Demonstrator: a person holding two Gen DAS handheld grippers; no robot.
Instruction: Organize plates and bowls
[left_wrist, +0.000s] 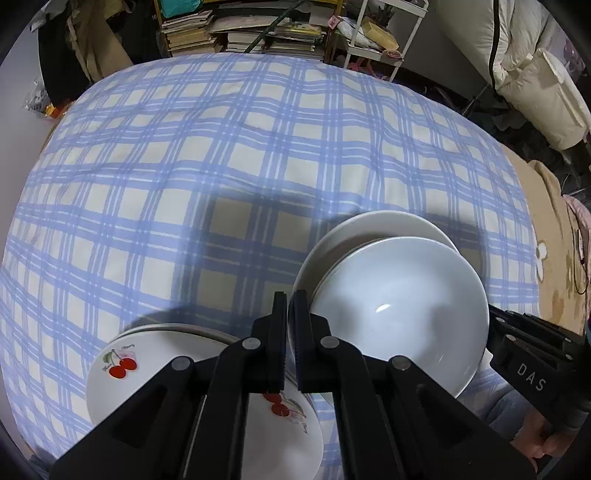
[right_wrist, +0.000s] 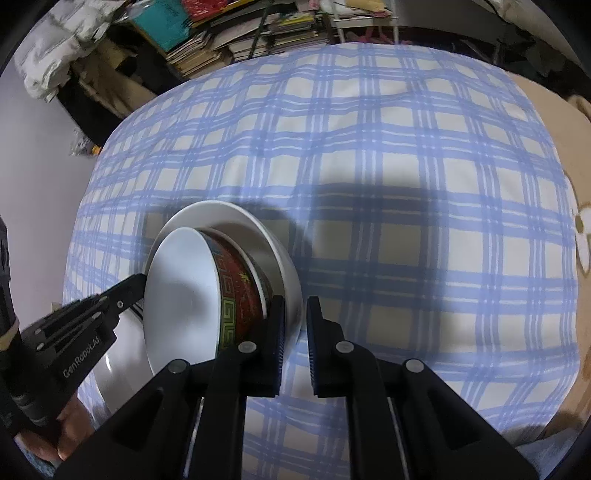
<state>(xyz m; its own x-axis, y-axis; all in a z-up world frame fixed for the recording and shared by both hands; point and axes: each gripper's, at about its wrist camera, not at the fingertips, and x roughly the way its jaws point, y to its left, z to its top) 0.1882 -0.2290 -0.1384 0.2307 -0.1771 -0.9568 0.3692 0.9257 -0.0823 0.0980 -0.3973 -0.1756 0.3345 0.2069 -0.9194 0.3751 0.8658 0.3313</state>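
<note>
Left gripper (left_wrist: 287, 306) clamps shut on the near rim of the patterned bowl (right_wrist: 236, 291), which sits tilted in a wider white bowl (right_wrist: 284, 266) on the checked cloth (left_wrist: 258, 147). Right gripper (right_wrist: 295, 310) has a narrow gap, nothing between the pads; one pad sits just beside the white bowl's rim (contact unclear). Cherry plates (left_wrist: 147, 369) lie just left of the bowls, under the left gripper. Bowl stack lies between both grippers, left one nearer.

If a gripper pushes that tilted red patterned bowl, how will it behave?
The red patterned bowl leans on its side in the white bowl, so it would probably rock or slide. Its glossy glaze looks slippery. Likely ceramic, so stiff and chippable.
</note>
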